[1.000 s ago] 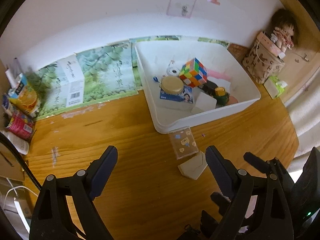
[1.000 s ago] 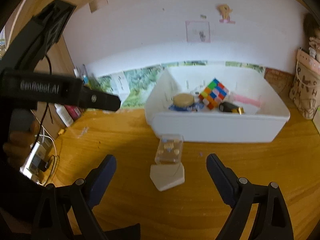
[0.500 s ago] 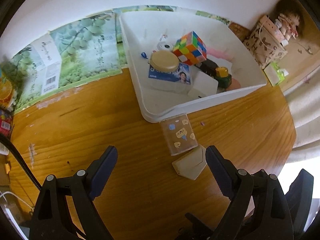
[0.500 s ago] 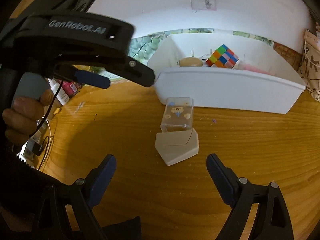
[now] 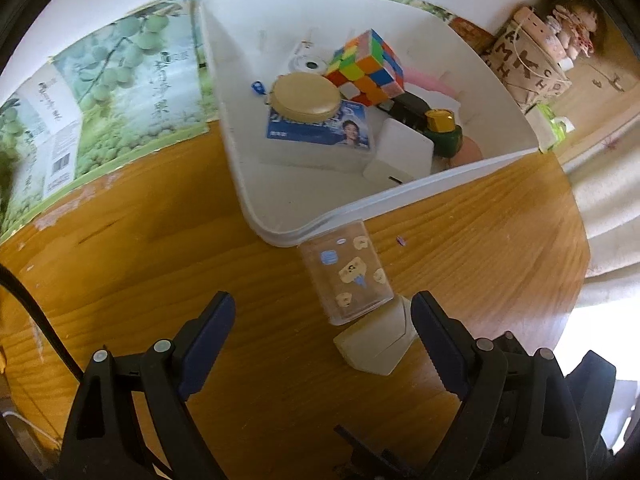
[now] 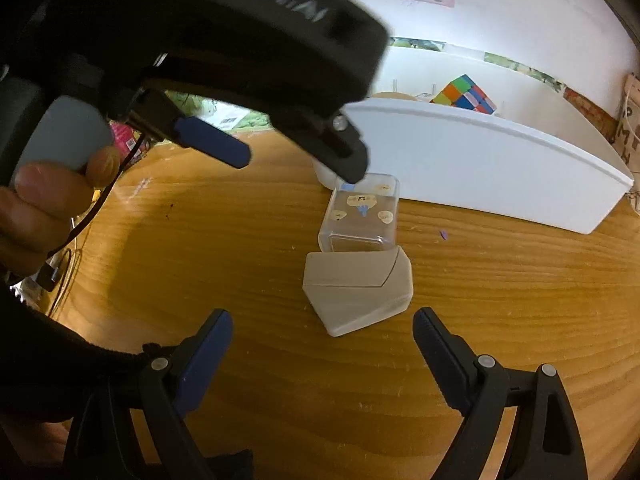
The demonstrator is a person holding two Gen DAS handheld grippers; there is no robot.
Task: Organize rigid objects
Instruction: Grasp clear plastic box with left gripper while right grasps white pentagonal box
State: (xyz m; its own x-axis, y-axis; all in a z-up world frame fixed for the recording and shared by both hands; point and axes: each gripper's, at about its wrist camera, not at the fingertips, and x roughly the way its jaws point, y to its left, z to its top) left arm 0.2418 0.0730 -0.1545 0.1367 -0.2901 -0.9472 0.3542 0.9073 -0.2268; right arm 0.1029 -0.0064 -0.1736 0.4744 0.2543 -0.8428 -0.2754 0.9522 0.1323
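A clear plastic box with small stickers lies on the wooden table just in front of the white bin. A cream angular case touches its near end. My left gripper hangs open above the table, its right finger beside both items. My right gripper is open too, with the cream case just beyond its fingertips. In the right wrist view the left gripper looms at upper left, a hand holding it. Nothing is held.
The bin holds a colourful puzzle cube, a round tan lid, a blue card, a white block and a green bottle. A green printed carton lies at the back left, a brown bag at right.
Both grippers have come down and closer to the clear box and cream case. The left gripper has swung across the upper left of the right wrist view. Jaws unchanged.
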